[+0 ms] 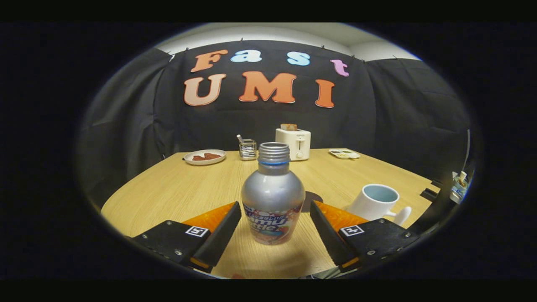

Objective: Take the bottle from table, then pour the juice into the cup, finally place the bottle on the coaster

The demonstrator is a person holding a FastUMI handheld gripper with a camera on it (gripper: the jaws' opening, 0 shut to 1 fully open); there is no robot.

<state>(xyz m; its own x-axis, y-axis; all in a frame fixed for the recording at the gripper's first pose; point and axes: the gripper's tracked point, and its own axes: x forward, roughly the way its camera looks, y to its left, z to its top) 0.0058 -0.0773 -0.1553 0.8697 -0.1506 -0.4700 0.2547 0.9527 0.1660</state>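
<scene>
Between the two fingers of the gripper (275, 228) stands one bottle (272, 197), upright on the table (168, 188), its long axis vertical and its mouth uncapped. The fingers are spread wide, one on each side of the bottle's lower body, with a gap on both sides; neither touches it. Closing the fingers squarely should secure the grasp. One cup (374, 202) stands to the right, beyond the right finger. One dark coaster (314, 198) lies just behind the bottle, partly hidden. Farther back: one toaster (293, 143), one plate (204, 157).
</scene>
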